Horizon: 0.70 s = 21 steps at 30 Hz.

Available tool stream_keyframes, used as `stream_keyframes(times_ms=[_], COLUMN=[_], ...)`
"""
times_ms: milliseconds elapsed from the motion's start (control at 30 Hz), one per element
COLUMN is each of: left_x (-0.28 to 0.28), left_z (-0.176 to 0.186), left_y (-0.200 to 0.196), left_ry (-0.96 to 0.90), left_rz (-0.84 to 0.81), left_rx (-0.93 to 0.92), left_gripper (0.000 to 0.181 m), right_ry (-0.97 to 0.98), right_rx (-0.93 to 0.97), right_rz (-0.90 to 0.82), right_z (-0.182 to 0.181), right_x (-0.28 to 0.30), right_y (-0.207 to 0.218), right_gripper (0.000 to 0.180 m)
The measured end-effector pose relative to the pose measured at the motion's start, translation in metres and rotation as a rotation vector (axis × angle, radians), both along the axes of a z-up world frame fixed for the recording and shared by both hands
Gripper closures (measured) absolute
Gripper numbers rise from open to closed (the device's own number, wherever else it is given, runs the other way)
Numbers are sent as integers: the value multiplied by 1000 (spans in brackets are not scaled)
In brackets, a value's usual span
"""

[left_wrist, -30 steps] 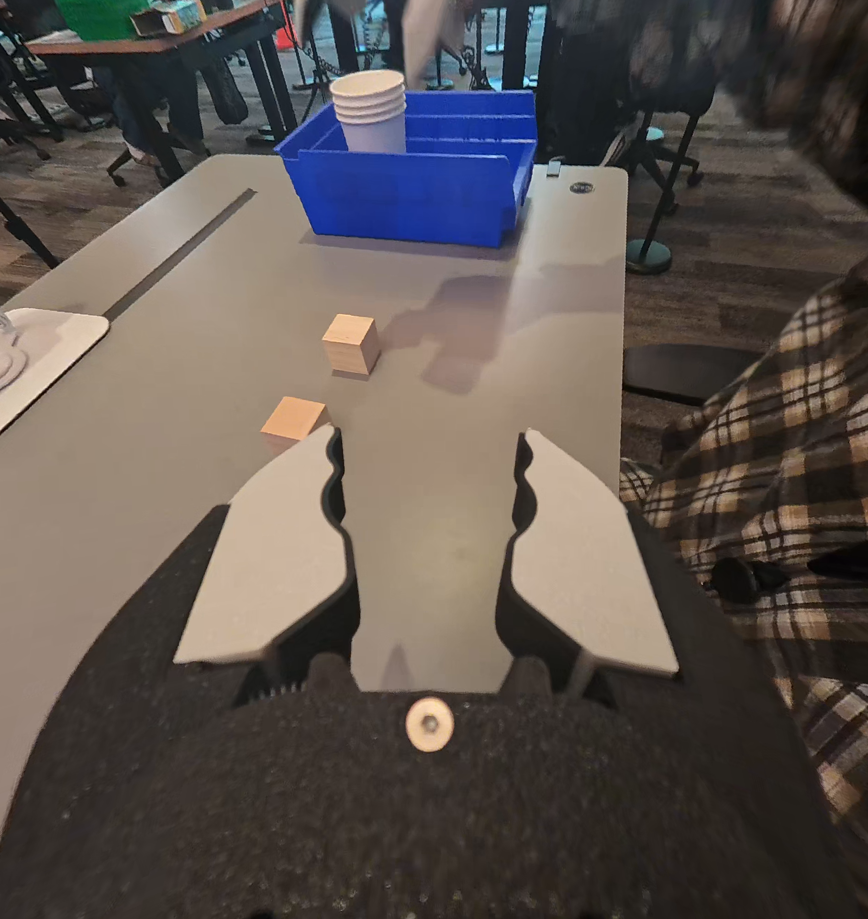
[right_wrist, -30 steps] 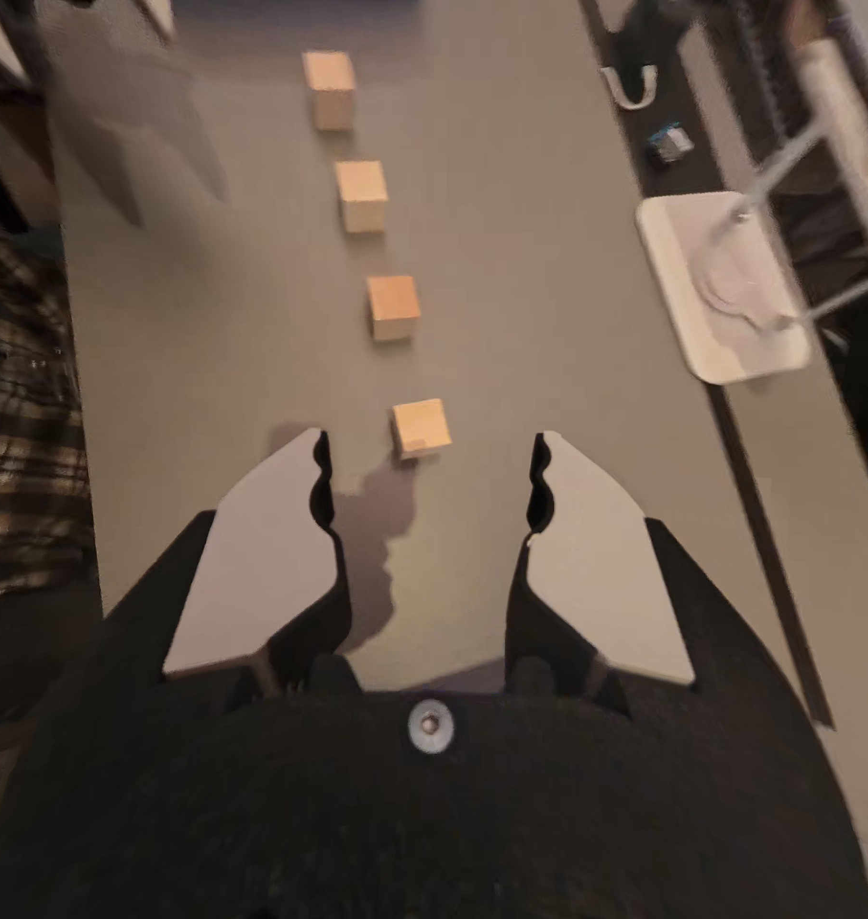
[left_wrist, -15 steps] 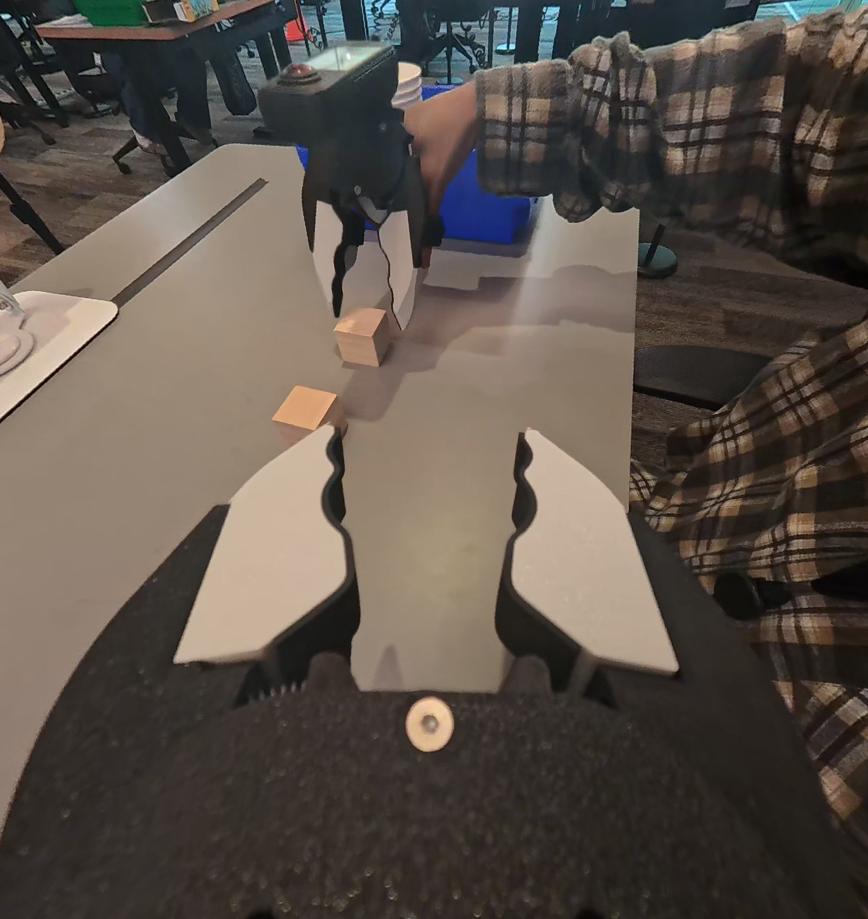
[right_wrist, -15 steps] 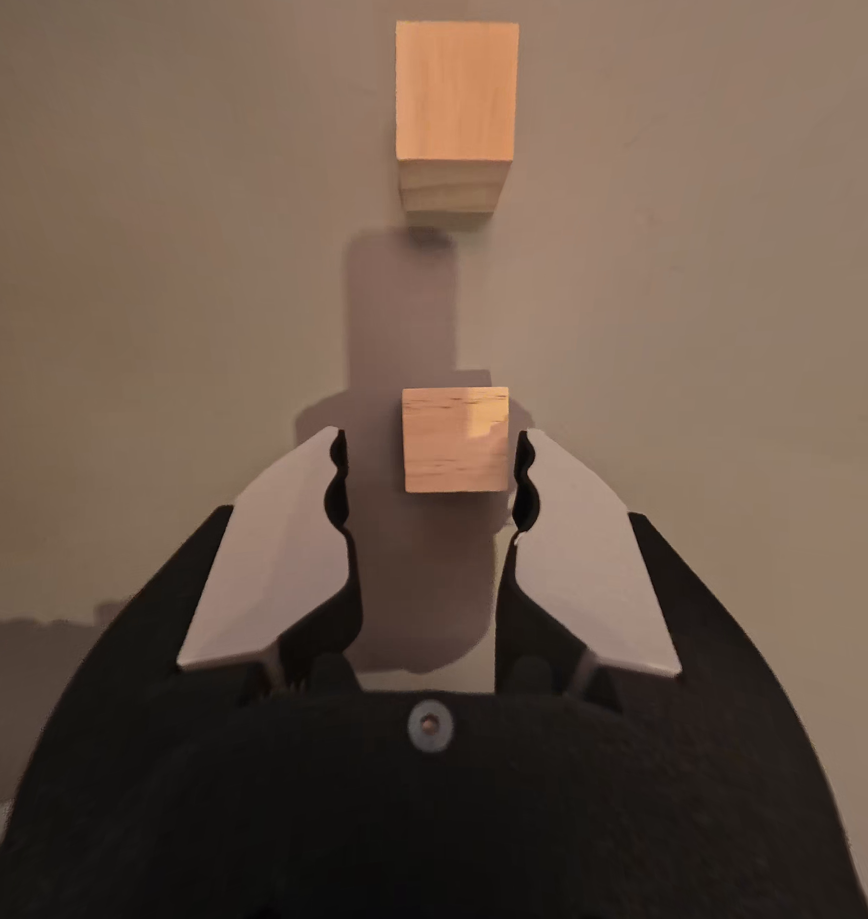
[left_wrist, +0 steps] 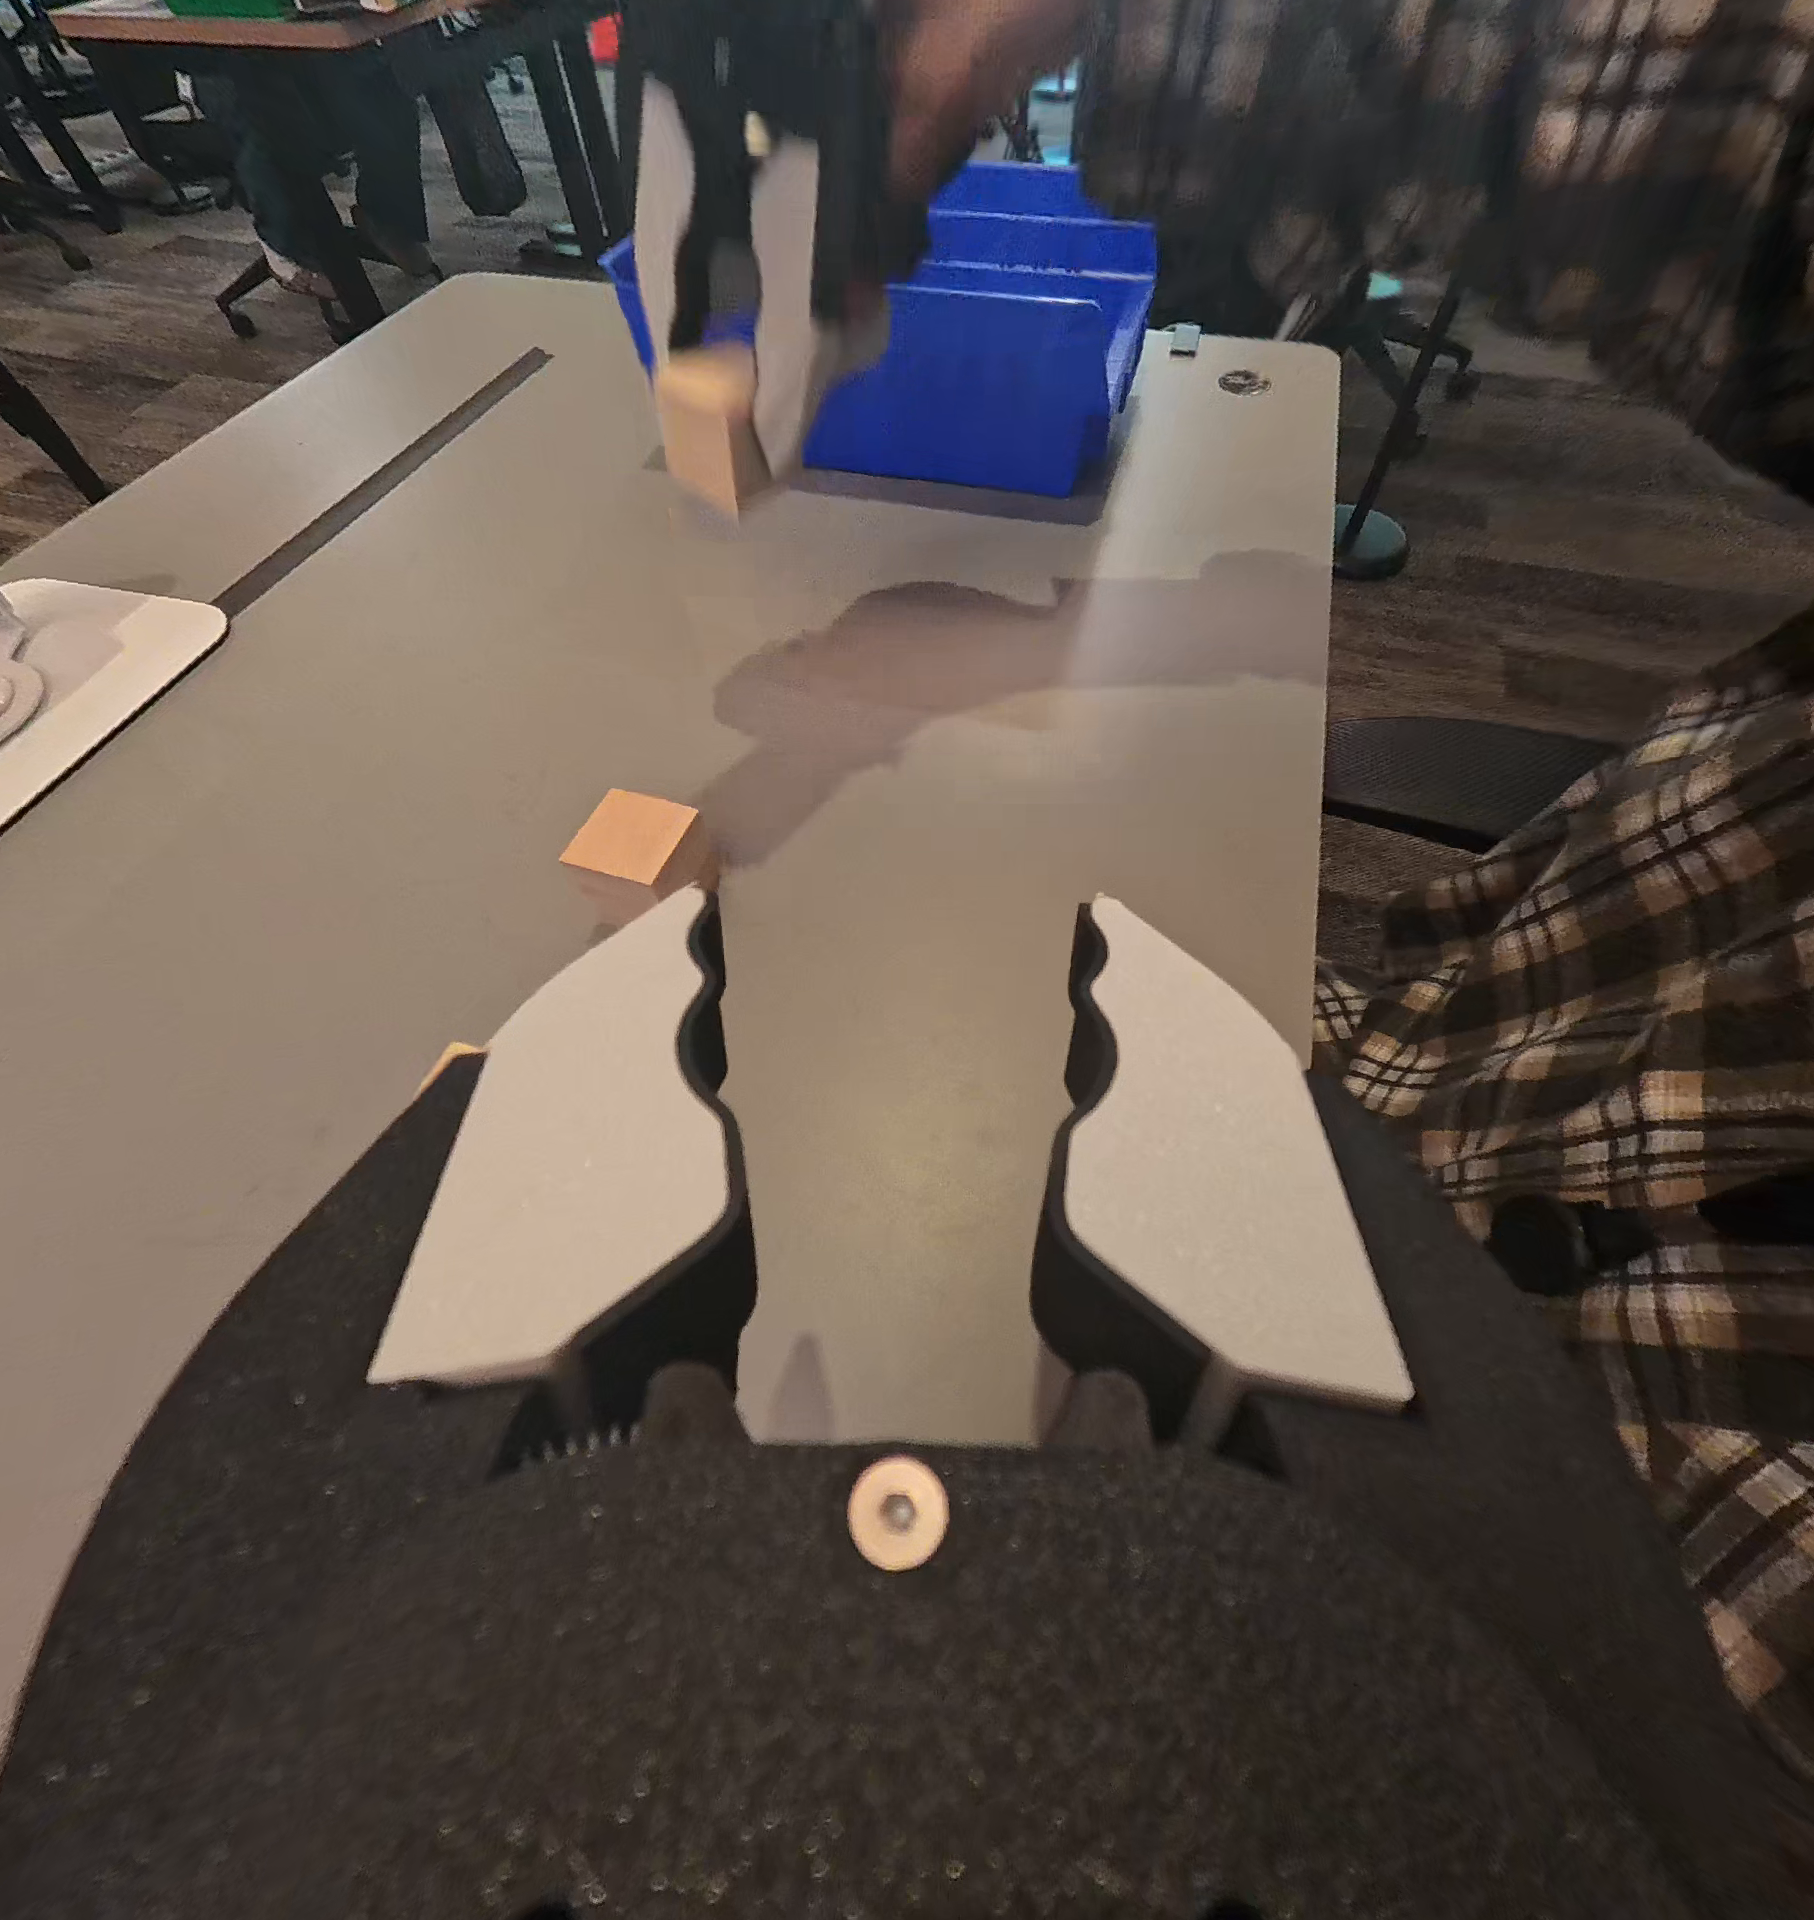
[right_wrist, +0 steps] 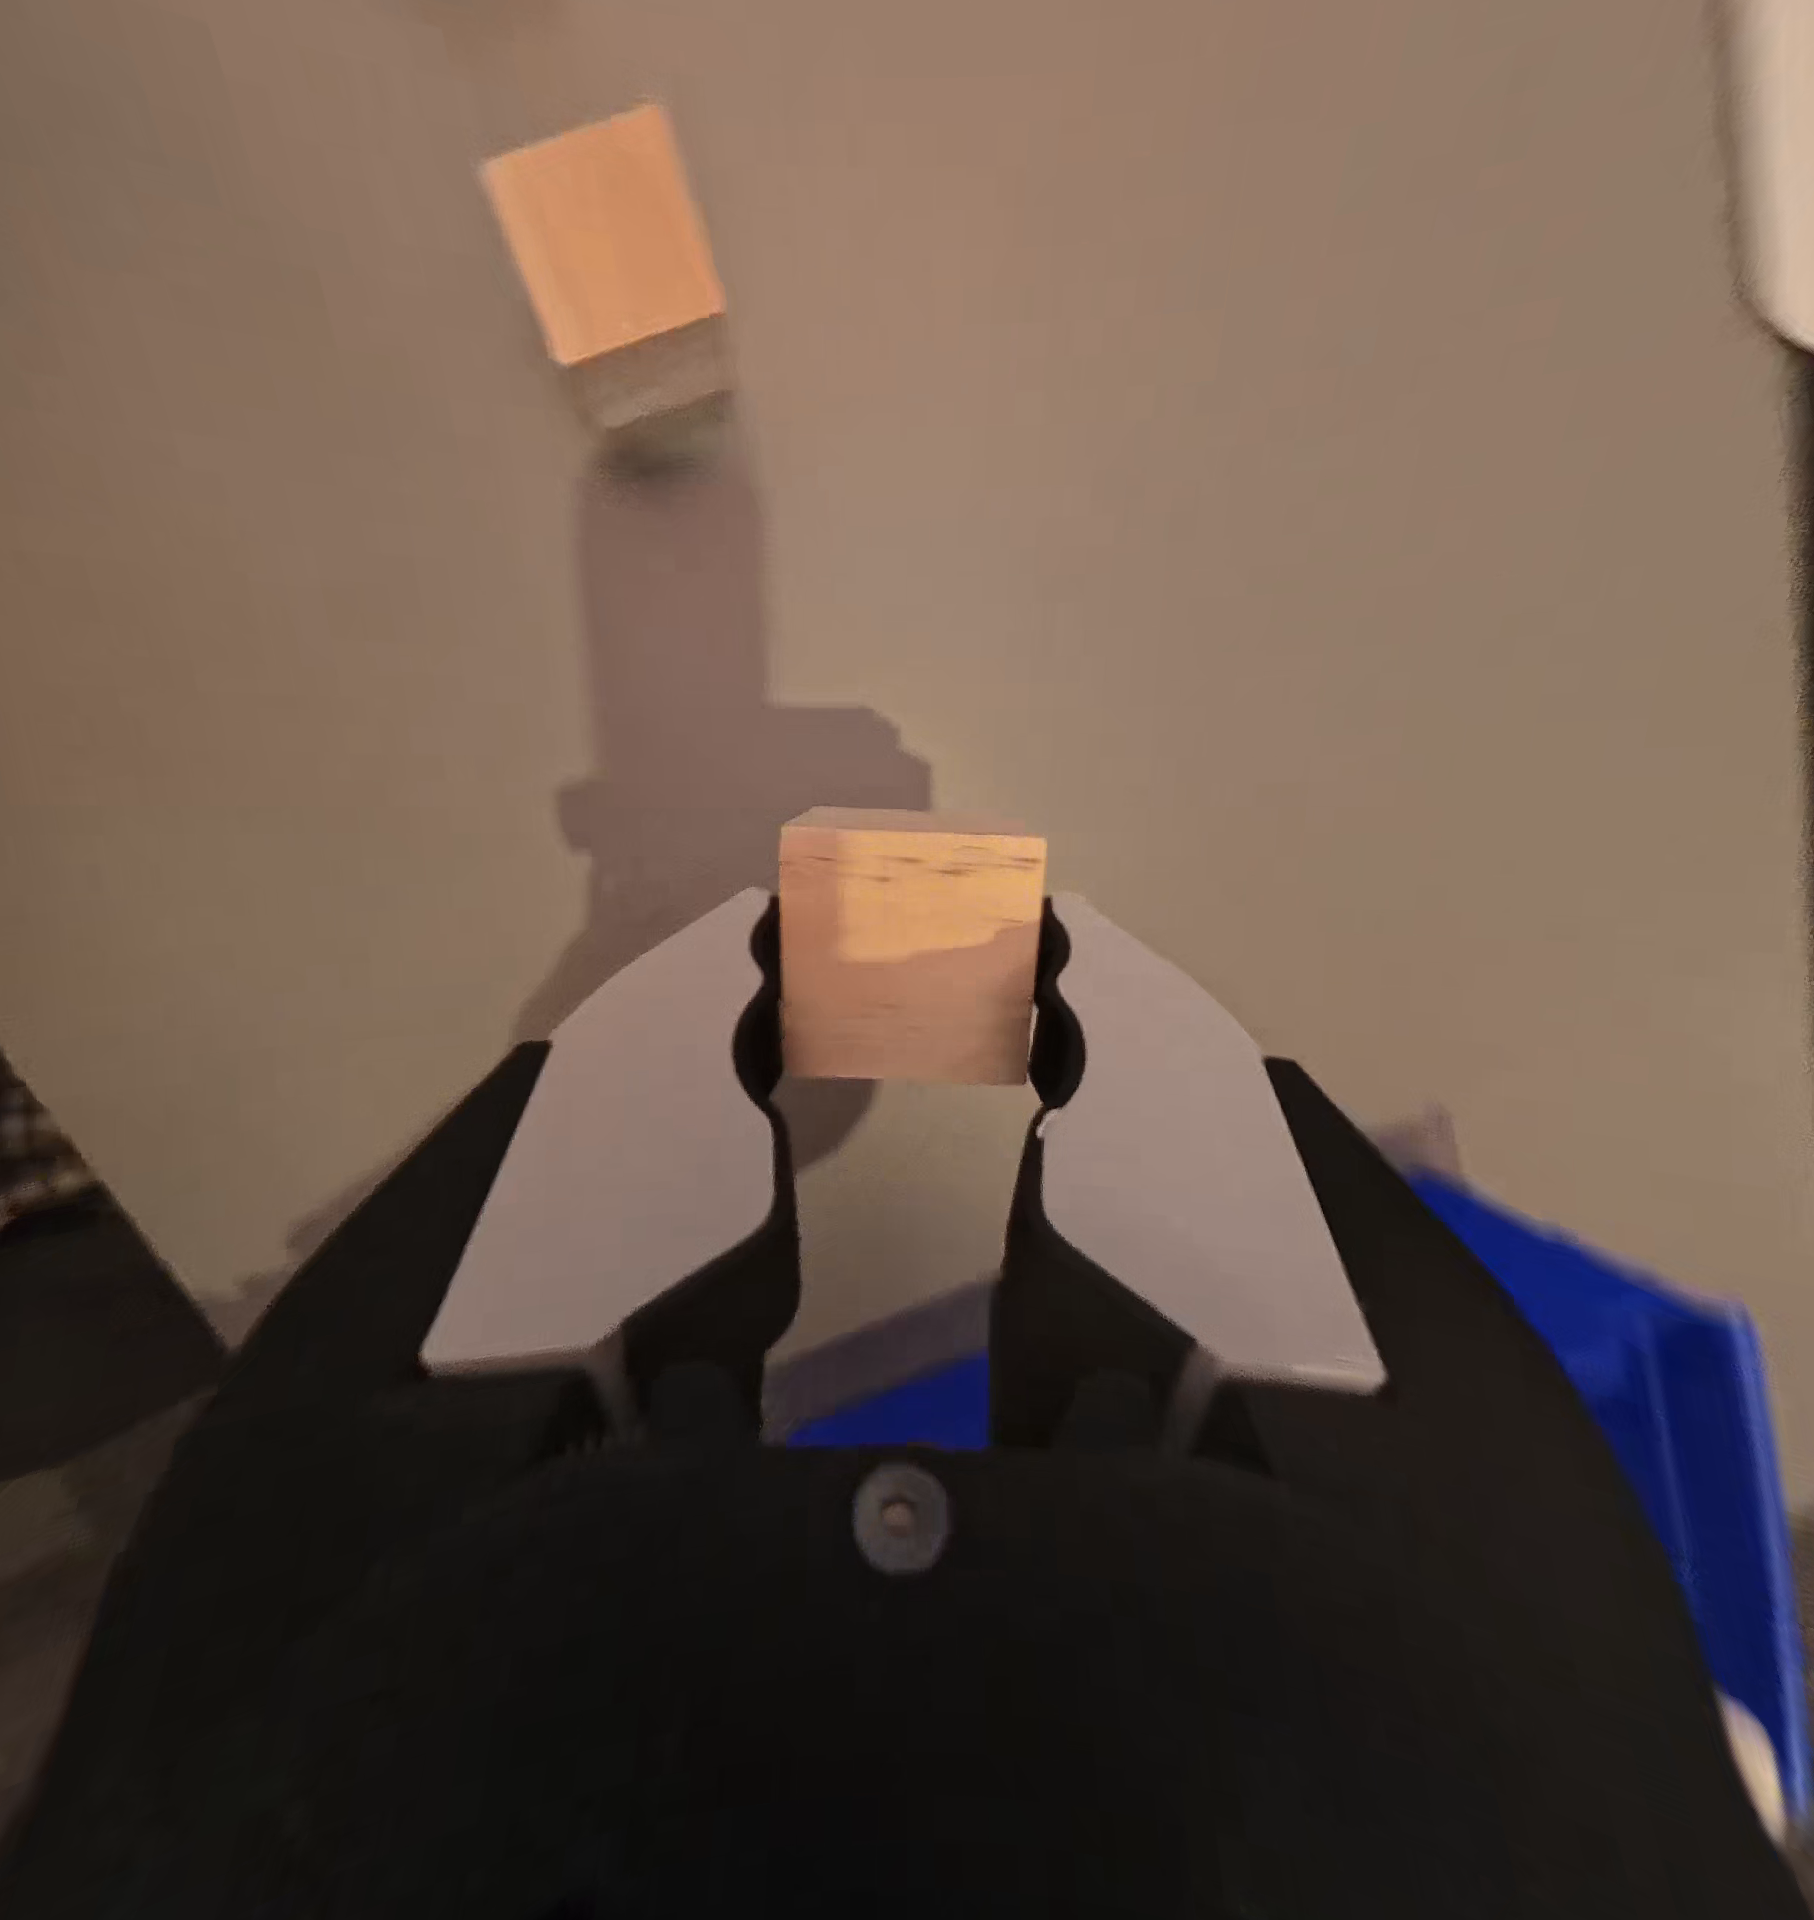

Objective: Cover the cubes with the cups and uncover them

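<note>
My right gripper (right_wrist: 908, 925) is shut on a wooden cube (right_wrist: 911, 961) and holds it above the grey table (right_wrist: 1298, 520). In the left wrist view that gripper (left_wrist: 726, 343) shows blurred at the far end, with the cube (left_wrist: 711, 436) lifted beside the blue bin (left_wrist: 986, 384). A second cube (right_wrist: 607, 260) lies on the table below; it also shows in the left wrist view (left_wrist: 633, 842), just ahead of my left fingertip. My left gripper (left_wrist: 898, 914) is open and empty over the table. A corner of a third cube (left_wrist: 453, 1060) peeks out beside the left finger. No cups show.
A white flat stand base (left_wrist: 82, 655) sits at the table's left edge, also in the right wrist view (right_wrist: 1807, 208). A person's plaid sleeve (left_wrist: 1609, 987) is at the right. The table's right edge (left_wrist: 1324, 727) drops to a chair and floor.
My right gripper has shut on the cube it straddled and lifted it toward the blue bin. The left gripper has barely moved.
</note>
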<state>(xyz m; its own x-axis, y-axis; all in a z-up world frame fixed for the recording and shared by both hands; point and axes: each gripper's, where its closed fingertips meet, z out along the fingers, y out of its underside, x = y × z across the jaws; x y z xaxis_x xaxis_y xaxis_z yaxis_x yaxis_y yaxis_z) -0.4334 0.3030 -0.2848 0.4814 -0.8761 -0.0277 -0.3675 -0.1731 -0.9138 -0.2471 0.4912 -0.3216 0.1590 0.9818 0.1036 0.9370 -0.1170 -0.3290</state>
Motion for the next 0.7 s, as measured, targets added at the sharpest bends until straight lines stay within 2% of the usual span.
stream_keyframes(times_ms=[133, 233, 300, 400, 567, 700], left_x=[8, 13, 17, 20, 21, 21], left_z=[-6, -9, -9, -6, -6, -9], left_y=[-2, -6, -8, -11, -13, -10], left_ry=[12, 35, 43, 45, 51, 50], left_rz=[-21, -34, -43, -51, -50, -47], left_rx=[-19, -17, -14, -3, 2, -7], left_gripper=[118, 119, 119, 120, 120, 120], right_ry=[57, 60, 85, 62, -5, -34], right_rx=[78, 94, 40, -30, -92, -93], right_rz=[-385, -683, -835, -977, -1087, -1118], right_z=[79, 98, 87, 50, -11, -41], right_x=[87, 168, 208, 255, 298, 313], right_y=[21, 29, 28, 26, 33, 42], right_gripper=[135, 135, 135, 135, 135, 134])
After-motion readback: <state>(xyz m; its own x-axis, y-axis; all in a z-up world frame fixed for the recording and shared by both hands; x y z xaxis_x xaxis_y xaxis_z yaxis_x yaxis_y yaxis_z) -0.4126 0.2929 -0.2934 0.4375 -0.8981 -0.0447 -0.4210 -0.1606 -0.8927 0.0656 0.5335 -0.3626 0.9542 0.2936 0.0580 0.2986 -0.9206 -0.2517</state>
